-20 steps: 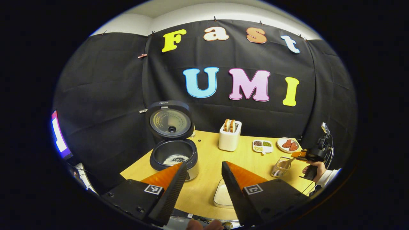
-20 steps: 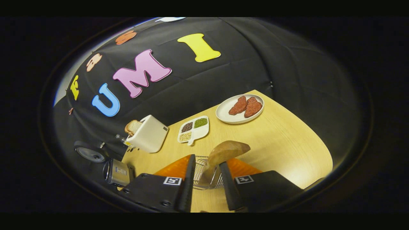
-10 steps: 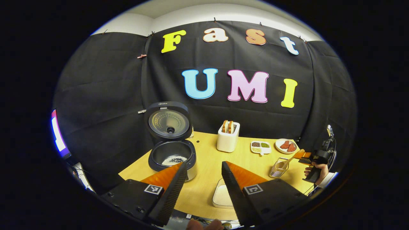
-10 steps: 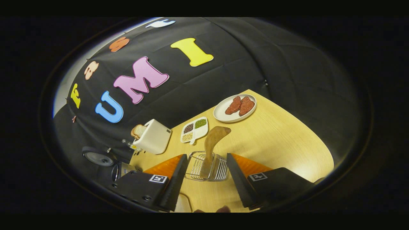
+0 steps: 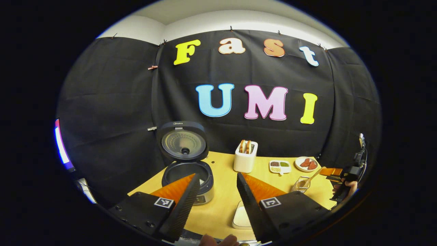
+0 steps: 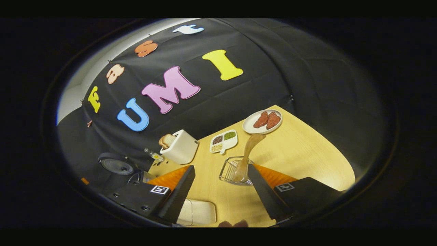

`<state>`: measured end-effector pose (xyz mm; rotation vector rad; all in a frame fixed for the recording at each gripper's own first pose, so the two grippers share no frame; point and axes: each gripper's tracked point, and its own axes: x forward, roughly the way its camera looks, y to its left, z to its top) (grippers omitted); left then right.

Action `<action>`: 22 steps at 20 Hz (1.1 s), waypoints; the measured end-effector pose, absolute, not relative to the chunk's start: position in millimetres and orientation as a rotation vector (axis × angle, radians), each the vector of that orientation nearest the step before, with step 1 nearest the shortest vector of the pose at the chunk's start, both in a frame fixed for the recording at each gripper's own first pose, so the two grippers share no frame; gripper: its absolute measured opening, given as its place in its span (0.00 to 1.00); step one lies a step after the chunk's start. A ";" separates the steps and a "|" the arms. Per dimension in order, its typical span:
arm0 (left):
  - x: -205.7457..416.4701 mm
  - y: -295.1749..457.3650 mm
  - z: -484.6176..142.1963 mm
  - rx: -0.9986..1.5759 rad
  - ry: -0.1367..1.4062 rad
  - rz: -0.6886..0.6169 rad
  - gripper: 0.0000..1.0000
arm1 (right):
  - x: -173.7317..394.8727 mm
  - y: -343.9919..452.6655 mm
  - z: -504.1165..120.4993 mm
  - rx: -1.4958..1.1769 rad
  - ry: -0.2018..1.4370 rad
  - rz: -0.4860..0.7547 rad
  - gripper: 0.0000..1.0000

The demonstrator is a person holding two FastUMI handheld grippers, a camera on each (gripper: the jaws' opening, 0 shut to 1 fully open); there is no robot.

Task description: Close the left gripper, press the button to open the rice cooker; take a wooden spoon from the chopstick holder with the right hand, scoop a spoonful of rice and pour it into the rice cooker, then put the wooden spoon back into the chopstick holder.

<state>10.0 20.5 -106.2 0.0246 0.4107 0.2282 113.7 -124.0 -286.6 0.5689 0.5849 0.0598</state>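
Left claw (image 5: 214, 191): jaws apart, nothing between them, held over the near edge of the pale wooden bench (image 5: 222, 208). Right claw (image 6: 220, 186): jaws wide apart, empty, above the bench near its right edge; in the left gripper view it sits at far right with a hand (image 5: 344, 186) on its grip.

Dark round rice cooker (image 5: 187, 174) at the bench's left edge, lid upright and open.

Light wooden spoon (image 6: 247, 153) stands tilted in the wire chopstick holder (image 6: 232, 171), bowl up, touching neither right claw finger.

White rectangular rice dish (image 6: 198, 212) at the near edge. White toaster with bread (image 6: 179, 147), divided white grain tray (image 6: 223, 140) and white plate of red meat slices (image 6: 262, 122) line the far edge.
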 end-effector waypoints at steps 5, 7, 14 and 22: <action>30.5 70.7 -98.9 -0.058 0.367 0.214 0.77 | 88.1 -90.9 -263.1 0.570 0.571 0.037 0.96; 44.1 97.9 -91.8 -0.105 0.337 0.217 0.78 | 77.1 -75.7 -260.5 0.530 0.564 0.028 0.96; 125.1 174.2 -74.6 -0.157 0.249 0.202 0.80 | 35.2 -10.1 -256.6 0.467 0.595 0.018 0.96; 213.8 213.5 -52.8 -0.152 0.142 0.175 0.80 | -20.3 20.5 -267.1 0.420 0.661 -0.021 0.96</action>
